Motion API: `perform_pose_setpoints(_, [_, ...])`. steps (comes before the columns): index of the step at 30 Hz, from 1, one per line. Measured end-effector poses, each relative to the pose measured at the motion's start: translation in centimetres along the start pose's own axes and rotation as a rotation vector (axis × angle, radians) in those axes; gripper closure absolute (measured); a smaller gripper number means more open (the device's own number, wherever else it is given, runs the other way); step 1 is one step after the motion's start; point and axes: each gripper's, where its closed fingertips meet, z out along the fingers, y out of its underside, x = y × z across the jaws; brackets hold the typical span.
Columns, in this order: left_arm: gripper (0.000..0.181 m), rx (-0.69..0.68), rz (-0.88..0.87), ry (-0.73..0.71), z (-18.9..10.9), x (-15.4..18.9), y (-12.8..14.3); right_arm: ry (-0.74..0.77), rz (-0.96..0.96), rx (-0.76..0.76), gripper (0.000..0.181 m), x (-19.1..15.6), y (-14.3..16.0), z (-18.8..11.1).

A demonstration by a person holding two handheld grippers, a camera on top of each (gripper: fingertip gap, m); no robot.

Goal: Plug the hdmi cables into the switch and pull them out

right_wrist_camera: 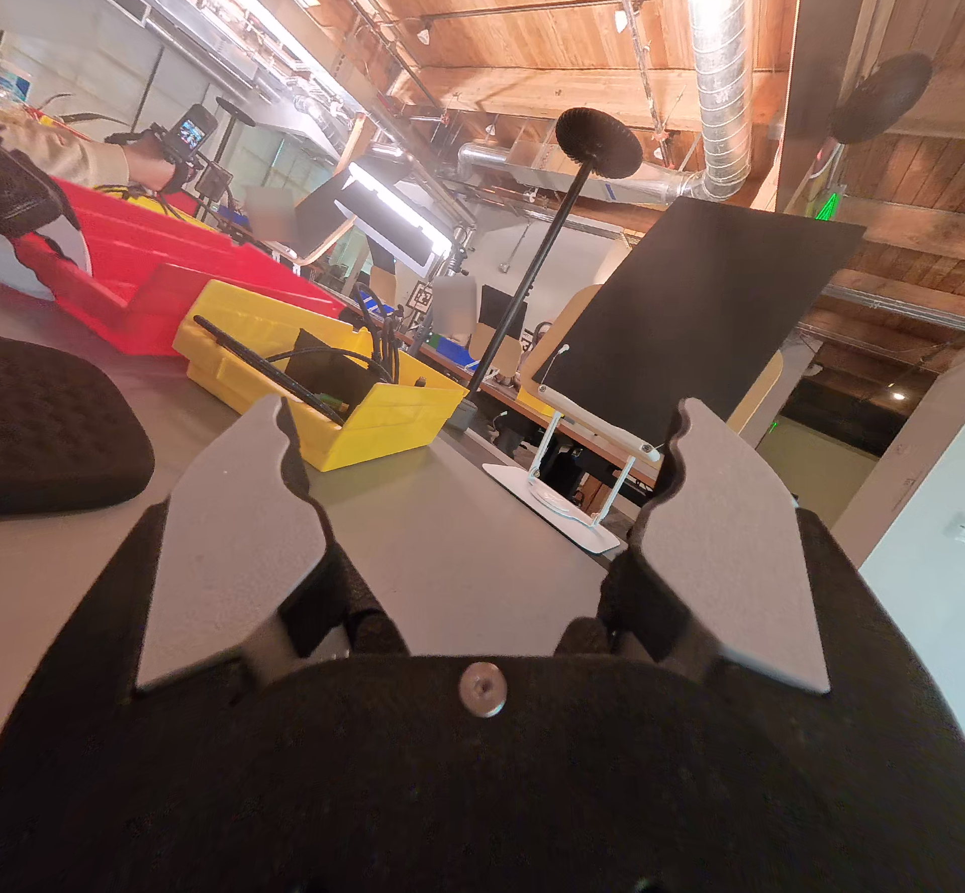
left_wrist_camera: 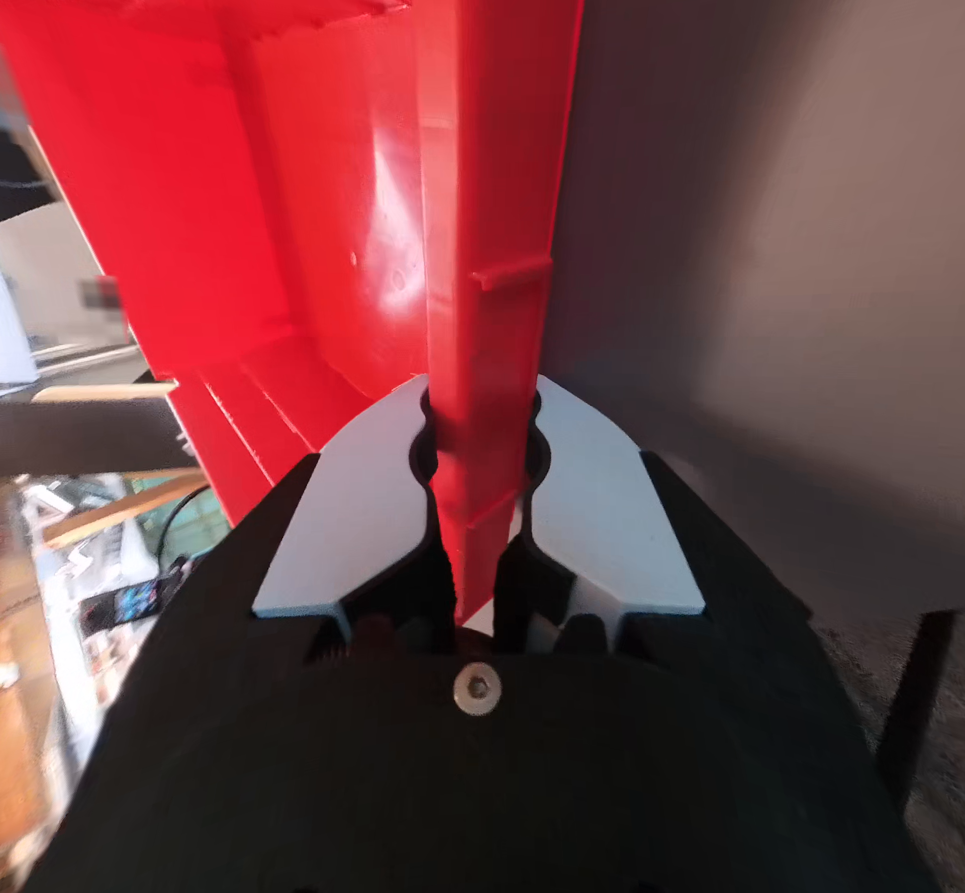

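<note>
A: What is the left gripper (left_wrist_camera: 483,450) doing?

B: Its 2 grey fingers (left_wrist_camera: 365,497) are clamped on the rim of a red bin (left_wrist_camera: 292,220). The wall runs straight up between them, and the bin fills most of the left wrist view, tilted and blurred. A grey table (left_wrist_camera: 757,293) lies to its right.

A: And the right gripper (right_wrist_camera: 483,429)?

B: Spread wide, nothing between its fingers (right_wrist_camera: 235,518). It sits low over the same table (right_wrist_camera: 449,544), looking along the top.

A: Where are the cables?

B: Black cables (right_wrist_camera: 384,333) stand out of a yellow bin (right_wrist_camera: 386,419) ahead and a little to the left of the right gripper. A black rod-like piece (right_wrist_camera: 261,366) lies aslant across that bin, with a dark boxy thing (right_wrist_camera: 324,366) behind it. I cannot tell whether that is the switch, nor whether any plug is seated.

A: How do the 2 bins sit?

B: From the right wrist view the red bin (right_wrist_camera: 156,267) is behind and to the left of the yellow one, just beside it. At its far left end a part of the left gripper (right_wrist_camera: 31,199) shows dark.

A: Anything else on the table?

B: A black pad (right_wrist_camera: 57,429) on the left, a black board (right_wrist_camera: 694,314) on a white stand (right_wrist_camera: 553,502) on the right, and a thin black pole with a round disc (right_wrist_camera: 598,142) at its top, rising from just past the yellow bin. Farther back, a sleeved arm (right_wrist_camera: 78,158) holds another device with a lit screen (right_wrist_camera: 190,132).
</note>
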Motion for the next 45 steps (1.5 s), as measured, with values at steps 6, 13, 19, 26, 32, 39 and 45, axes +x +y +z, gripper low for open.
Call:
perform_pose_setpoints(6, [0.152,-0.062,-0.032,-0.278,-2.5,-4.2,0.7,0.003,-0.020,-0.016,0.050,0.0,0.3,0.1])
perform_pose_setpoints(13, [0.152,-0.046,-0.086,-0.481,-9.4,-9.4,-3.0,0.095,-0.027,0.010,0.055,1.7,-0.4,-0.4])
perform_pose_setpoints(19, [0.153,0.199,-0.089,-0.585,-15.4,-10.8,-12.3,0.158,-0.030,0.018,0.058,2.8,-0.6,-0.8])
perform_pose_setpoints(26, [0.152,0.480,-0.004,-0.521,-17.9,-8.8,-24.1,0.158,0.018,0.149,0.056,3.2,-3.0,-1.9])
perform_pose_setpoints(32, [0.153,0.702,0.072,-0.284,-18.0,-3.6,-34.7,0.317,0.139,0.388,0.061,7.3,-6.1,-6.0])
perform_pose_setpoints(39, [0.152,0.785,0.216,-0.001,-16.9,2.8,-43.2,0.386,0.238,0.444,0.066,9.3,-6.2,-7.4])
perform_pose_setpoints(45, [0.152,0.747,0.282,0.106,-14.9,6.4,-46.8,0.380,0.205,0.434,0.068,8.9,-6.3,-7.3])
